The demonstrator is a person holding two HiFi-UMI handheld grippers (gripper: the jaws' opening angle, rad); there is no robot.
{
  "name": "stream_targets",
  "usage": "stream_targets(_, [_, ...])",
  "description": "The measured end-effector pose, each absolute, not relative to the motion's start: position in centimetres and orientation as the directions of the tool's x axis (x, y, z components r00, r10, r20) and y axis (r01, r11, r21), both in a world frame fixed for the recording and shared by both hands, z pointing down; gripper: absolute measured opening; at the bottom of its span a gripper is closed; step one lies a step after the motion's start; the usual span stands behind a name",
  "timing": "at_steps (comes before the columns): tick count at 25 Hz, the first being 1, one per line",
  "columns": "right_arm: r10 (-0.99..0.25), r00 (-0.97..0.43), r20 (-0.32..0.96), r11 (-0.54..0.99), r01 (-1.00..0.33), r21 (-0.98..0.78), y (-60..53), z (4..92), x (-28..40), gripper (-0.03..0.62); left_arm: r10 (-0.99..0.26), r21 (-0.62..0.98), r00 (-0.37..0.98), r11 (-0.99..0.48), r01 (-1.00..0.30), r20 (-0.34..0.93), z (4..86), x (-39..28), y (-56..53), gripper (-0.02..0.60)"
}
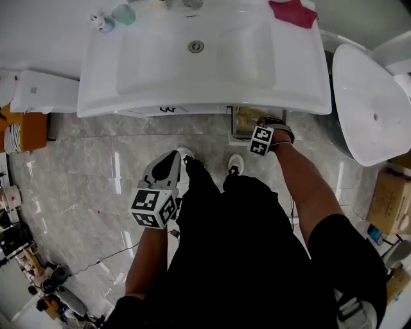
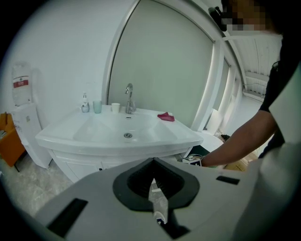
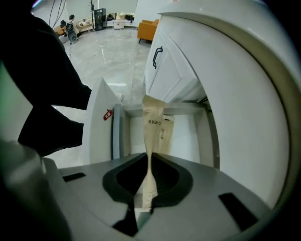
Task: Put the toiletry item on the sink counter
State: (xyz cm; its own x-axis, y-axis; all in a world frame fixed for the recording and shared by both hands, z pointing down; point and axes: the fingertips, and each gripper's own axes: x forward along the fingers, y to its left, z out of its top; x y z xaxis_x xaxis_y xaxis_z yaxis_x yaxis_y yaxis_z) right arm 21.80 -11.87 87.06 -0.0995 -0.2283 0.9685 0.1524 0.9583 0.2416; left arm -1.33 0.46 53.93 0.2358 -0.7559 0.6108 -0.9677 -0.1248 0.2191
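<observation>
A person's right claw (image 3: 150, 164), aimed steeply down at the lower middle of the right gripper view, is clamped on the near end of a tan, paper-like sachet with dark print (image 3: 153, 120), the toiletry item. The sachet's free end reaches up the frame into the open white cabinet (image 3: 190, 136) under the basin, beside its swung-out white door (image 3: 99, 127). The left claw (image 2: 153, 178), low in the left gripper view, is drawn to a narrow slit. Only a pale sliver shows there, and nothing can be made out as held. In the head view the white ceramic sink worktop (image 1: 302, 80) fills the upper frame, with a red cloth (image 1: 293, 13) at upper right and a pale green cup (image 1: 124, 14) at upper left. This looks like the pick-up step: the grip is made, but the sachet is not yet out of the cabinet. The next move likely calls for lifting it clear of the opening and the overhanging rim, then setting it on a bare stretch of worktop.
</observation>
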Motion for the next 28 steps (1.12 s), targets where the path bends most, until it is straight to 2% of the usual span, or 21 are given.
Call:
stream_targets(7, [-0.213,-0.044,0.976,0.965,0.145,0.217,-11.6,88.5,23.1,0.026,-0.76,0.218,0.225,-0.112,-0.969,0.61,53.8,-1.5,0.4,0.005])
stream_targets(10, [-0.184,-0.064,0.981,0.976,0.109,0.191,-11.3,88.3,22.7,0.051,-0.759,0.218,0.221,-0.107,-0.97,0.612,53.9,-1.7,0.6,0.005])
stream_targets(23, [-0.207,-0.105,0.973,0.973,0.086,0.216,-11.1,86.5,23.4,0.051,-0.772,0.211,0.245,-0.146,-0.966,0.586,53.0,-0.6,-0.5,0.005])
stream_targets(28, [-0.217,-0.195,0.957,0.976,-0.01,0.219,-11.0,84.1,22.6,0.051,-0.784,0.198,0.241,-0.153,-0.968,0.573,52.1,-0.1,-0.4,0.005])
